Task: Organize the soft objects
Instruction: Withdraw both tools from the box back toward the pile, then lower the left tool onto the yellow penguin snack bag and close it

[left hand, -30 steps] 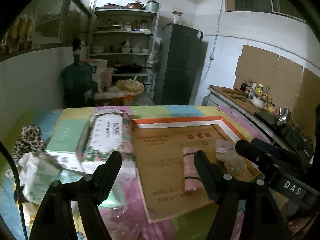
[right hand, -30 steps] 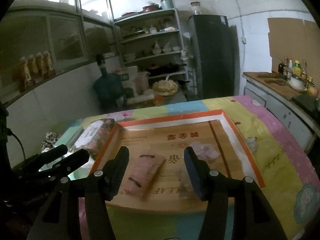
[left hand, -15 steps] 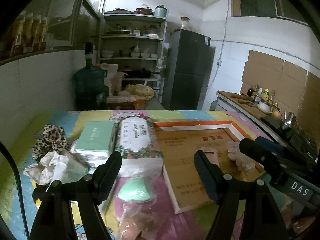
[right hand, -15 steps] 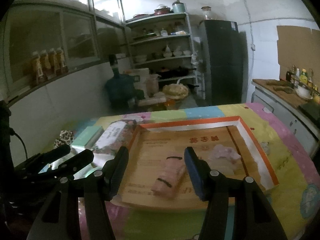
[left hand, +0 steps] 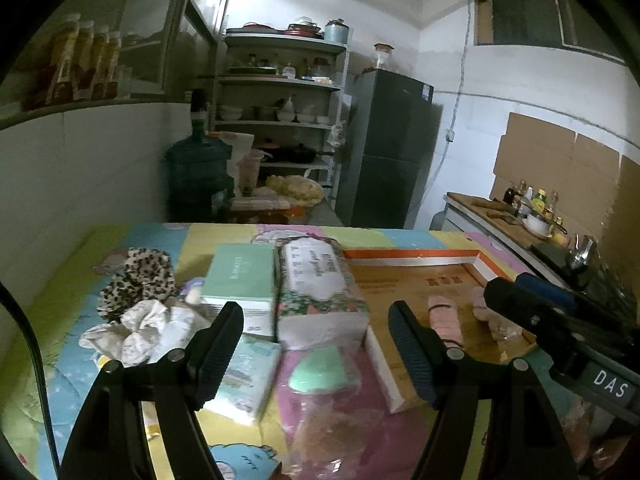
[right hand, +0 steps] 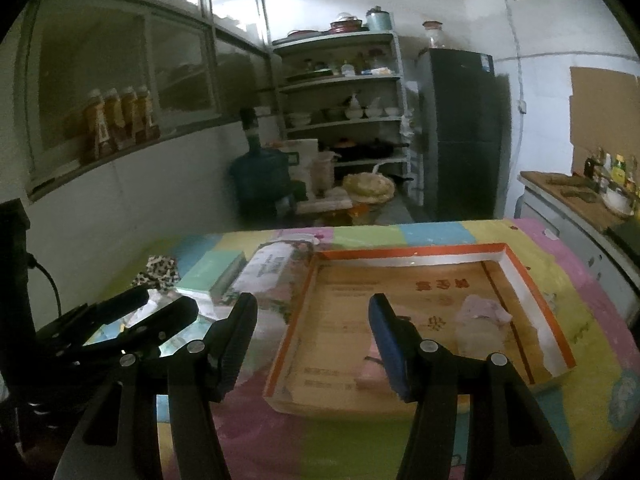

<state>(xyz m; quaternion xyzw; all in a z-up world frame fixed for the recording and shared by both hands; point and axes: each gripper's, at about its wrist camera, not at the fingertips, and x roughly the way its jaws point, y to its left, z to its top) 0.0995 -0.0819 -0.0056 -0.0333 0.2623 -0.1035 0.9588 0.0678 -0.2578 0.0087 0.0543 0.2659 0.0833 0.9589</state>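
Note:
A shallow cardboard tray with an orange rim (left hand: 412,254) (right hand: 408,251) lies on the patchwork cloth. Inside it are a pink rolled cloth (left hand: 444,320) and a crumpled pale pink piece (right hand: 484,308). Left of the tray lie a floral tissue pack (left hand: 316,292) (right hand: 272,268), a mint box (left hand: 240,276), a leopard scrunchie (left hand: 140,280), a white scrunchie (left hand: 140,328), a small tissue pack (left hand: 248,376) and a green sponge (left hand: 316,372). My left gripper (left hand: 316,344) hangs open above the sponge. My right gripper (right hand: 314,336) is open over the tray's left edge, holding nothing.
The table (right hand: 580,280) has a white wall along its left side. Behind it stand a water jug (left hand: 198,176), shelves of dishes (left hand: 280,120) and a dark fridge (left hand: 392,152). A counter with bottles (left hand: 520,208) runs along the right.
Both grippers have drawn back and to the left, away from the tray. The sponge, the small tissue pack and the scrunchies have come into the left wrist view. Both stay open.

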